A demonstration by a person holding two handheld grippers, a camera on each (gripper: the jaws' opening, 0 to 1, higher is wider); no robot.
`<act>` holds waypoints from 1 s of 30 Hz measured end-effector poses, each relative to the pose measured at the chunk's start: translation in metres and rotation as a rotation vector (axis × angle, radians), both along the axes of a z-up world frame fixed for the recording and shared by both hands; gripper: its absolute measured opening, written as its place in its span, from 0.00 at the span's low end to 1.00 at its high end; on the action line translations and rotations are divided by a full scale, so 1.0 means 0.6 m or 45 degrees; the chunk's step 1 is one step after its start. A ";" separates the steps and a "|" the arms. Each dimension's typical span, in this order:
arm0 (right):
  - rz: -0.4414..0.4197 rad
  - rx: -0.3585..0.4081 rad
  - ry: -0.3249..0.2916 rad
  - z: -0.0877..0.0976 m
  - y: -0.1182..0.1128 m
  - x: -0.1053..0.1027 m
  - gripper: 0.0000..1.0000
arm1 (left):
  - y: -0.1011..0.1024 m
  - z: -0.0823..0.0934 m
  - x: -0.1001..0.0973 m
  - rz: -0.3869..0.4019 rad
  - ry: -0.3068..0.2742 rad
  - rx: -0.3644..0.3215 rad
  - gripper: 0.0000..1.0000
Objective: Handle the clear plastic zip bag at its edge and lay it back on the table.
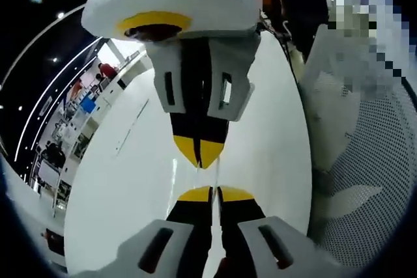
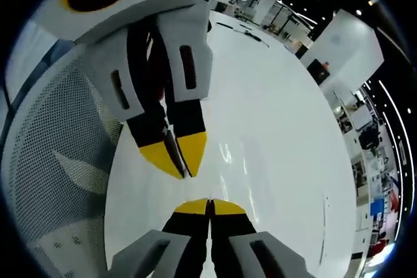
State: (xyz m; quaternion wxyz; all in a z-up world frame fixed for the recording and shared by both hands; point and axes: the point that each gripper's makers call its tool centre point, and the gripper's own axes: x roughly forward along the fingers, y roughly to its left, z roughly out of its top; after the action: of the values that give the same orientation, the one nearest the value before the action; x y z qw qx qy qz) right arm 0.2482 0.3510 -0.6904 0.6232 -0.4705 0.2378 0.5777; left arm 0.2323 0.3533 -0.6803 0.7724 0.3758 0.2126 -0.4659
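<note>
In the left gripper view, the left claw (image 1: 213, 191) rose from the bottom centre of the frame with its yellow-tipped jaws pressed together, and the right claw (image 1: 201, 154) came down from the top, its tips almost meeting the left one's just above the middle. Between the two pairs of tips a thin, clear, glossy strip ran vertically, most likely the edge of the clear plastic zip bag (image 1: 199, 168), though it was too faint against the white surface (image 1: 124, 180) to say whether either claw actually pinched it. In the right gripper view, the right claw (image 2: 210, 204) stood at the bottom centre, jaws also pressed together, with the left claw (image 2: 174, 155) reaching in from the upper left, its tips shut and tilted toward the right claw's. Faint shiny reflections of the bag (image 2: 225, 154) showed on the surface (image 2: 280, 128) just right of centre. A white mesh chair back (image 2: 58, 161) filled the left side of that frame; the same chair (image 1: 384, 161) lay at the right edge of the left gripper view.
</note>
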 end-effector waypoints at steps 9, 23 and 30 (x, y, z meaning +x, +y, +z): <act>-0.013 0.007 0.002 -0.003 0.002 0.004 0.00 | 0.003 -0.001 -0.003 -0.014 -0.017 0.017 0.00; -0.148 0.068 0.030 0.005 -0.001 0.024 0.00 | -0.009 -0.004 -0.009 -0.050 -0.013 0.030 0.00; -0.222 0.102 0.028 0.018 -0.002 0.033 0.00 | -0.015 -0.018 -0.024 -0.085 0.000 0.044 0.00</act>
State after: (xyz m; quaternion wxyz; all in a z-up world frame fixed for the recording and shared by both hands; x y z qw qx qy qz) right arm 0.2681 0.3501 -0.6793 0.6868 -0.4163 0.2614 0.5354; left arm 0.2179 0.3444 -0.6912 0.7497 0.3961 0.2078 -0.4877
